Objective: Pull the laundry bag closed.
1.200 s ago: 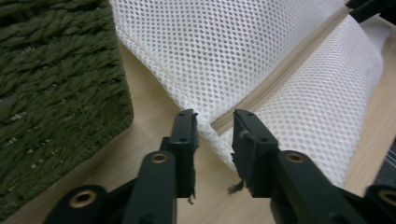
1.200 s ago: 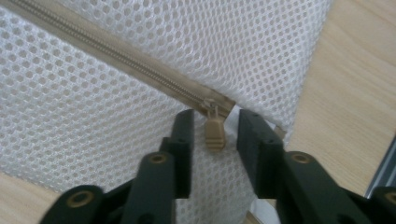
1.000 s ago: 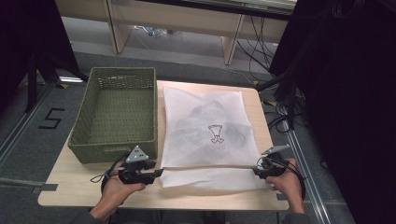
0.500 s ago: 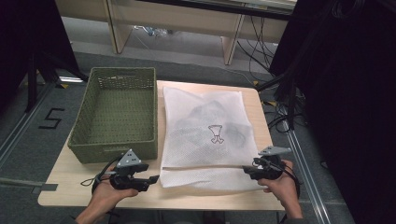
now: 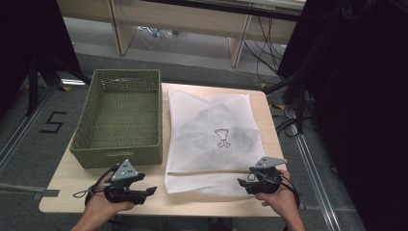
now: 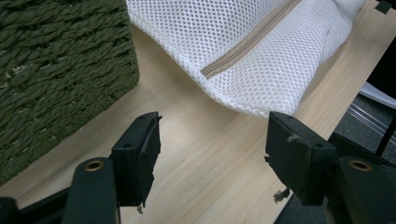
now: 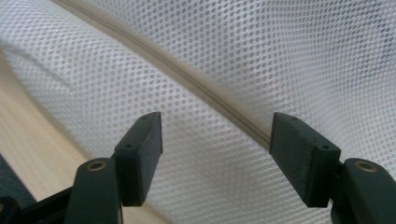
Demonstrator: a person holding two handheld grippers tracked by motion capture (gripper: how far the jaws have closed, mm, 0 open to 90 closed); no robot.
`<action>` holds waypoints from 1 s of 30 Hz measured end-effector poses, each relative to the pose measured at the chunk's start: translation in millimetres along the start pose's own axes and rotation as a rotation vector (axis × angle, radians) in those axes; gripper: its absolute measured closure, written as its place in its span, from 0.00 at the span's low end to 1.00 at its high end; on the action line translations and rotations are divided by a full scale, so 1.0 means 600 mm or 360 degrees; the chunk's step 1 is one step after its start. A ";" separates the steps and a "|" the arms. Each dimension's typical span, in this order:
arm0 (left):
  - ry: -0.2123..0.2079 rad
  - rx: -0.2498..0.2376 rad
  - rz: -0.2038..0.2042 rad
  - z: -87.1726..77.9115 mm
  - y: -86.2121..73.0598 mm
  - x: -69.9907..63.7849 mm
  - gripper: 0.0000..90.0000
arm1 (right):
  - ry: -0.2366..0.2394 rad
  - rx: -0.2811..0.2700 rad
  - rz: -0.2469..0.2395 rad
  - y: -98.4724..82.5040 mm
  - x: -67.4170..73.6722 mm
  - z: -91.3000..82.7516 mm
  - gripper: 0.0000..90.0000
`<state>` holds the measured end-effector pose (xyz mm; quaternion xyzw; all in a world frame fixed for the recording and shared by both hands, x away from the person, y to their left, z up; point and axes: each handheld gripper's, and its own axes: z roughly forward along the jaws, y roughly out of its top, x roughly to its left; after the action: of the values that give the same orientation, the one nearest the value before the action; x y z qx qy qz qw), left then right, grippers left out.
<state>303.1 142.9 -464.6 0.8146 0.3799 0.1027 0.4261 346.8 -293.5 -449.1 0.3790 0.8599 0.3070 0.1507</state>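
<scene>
A pale wooden surface (image 5: 72,185) is sitting on a grey floor, with a taped "5" mark (image 5: 53,122) at far left, wooden furniture legs behind and dark cables trailing at right. On the surface's left half a green woven basket (image 5: 120,118) is standing empty. Just right of it a white mesh laundry bag (image 5: 211,137) is lying flat, dark clothing and a small printed logo showing through it.

The left hand-held gripper (image 5: 150,191) is resting near the front edge, just off the bag's near-left corner, apart from it; its jaws have just been opening and are standing wide with nothing between them. The right hand-held gripper (image 5: 242,182) is sitting at the bag's near-right corner, jaws also just opened wide, not pressing on the mesh.

The left gripper view is adding the bag's beige zipper strip (image 6: 247,42) and the basket wall (image 6: 60,70) close by, bare wood between the jaws. The right gripper view is showing the mesh weave and zipper line (image 7: 210,93) up close, beyond the open jaws.
</scene>
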 end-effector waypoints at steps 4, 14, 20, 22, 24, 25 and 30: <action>0.0001 -0.0004 0.0008 -0.003 -0.004 -0.002 0.38 | 0.0026 -0.0001 -0.0033 -0.006 0.015 0.005 0.40; -0.0032 0.0011 0.0034 -0.006 -0.022 -0.023 0.31 | 0.0073 0.0023 -0.0123 -0.022 0.057 0.002 0.38; -0.0069 -0.0005 0.0050 -0.004 -0.029 -0.038 0.29 | 0.0084 -0.0003 -0.0133 -0.036 0.074 -0.011 0.38; -0.0063 -0.0031 0.0049 -0.006 -0.028 -0.039 0.29 | 0.0083 -0.0009 -0.0131 -0.040 0.076 -0.014 0.38; -0.0066 -0.0042 0.0048 -0.008 -0.026 -0.036 0.28 | 0.0070 -0.0024 -0.0122 -0.042 0.076 -0.017 0.38; -0.0060 -0.0042 0.0046 -0.007 -0.026 -0.036 0.28 | 0.0065 -0.0023 -0.0116 -0.043 0.075 -0.017 0.38; -0.0052 -0.0024 0.0046 -0.003 -0.028 -0.034 0.28 | 0.0052 -0.0022 -0.0108 -0.043 0.072 -0.017 0.38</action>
<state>279.2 135.5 -473.0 0.8184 0.3602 0.0983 0.4368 298.4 -279.5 -459.1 0.3435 0.8724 0.3139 0.1495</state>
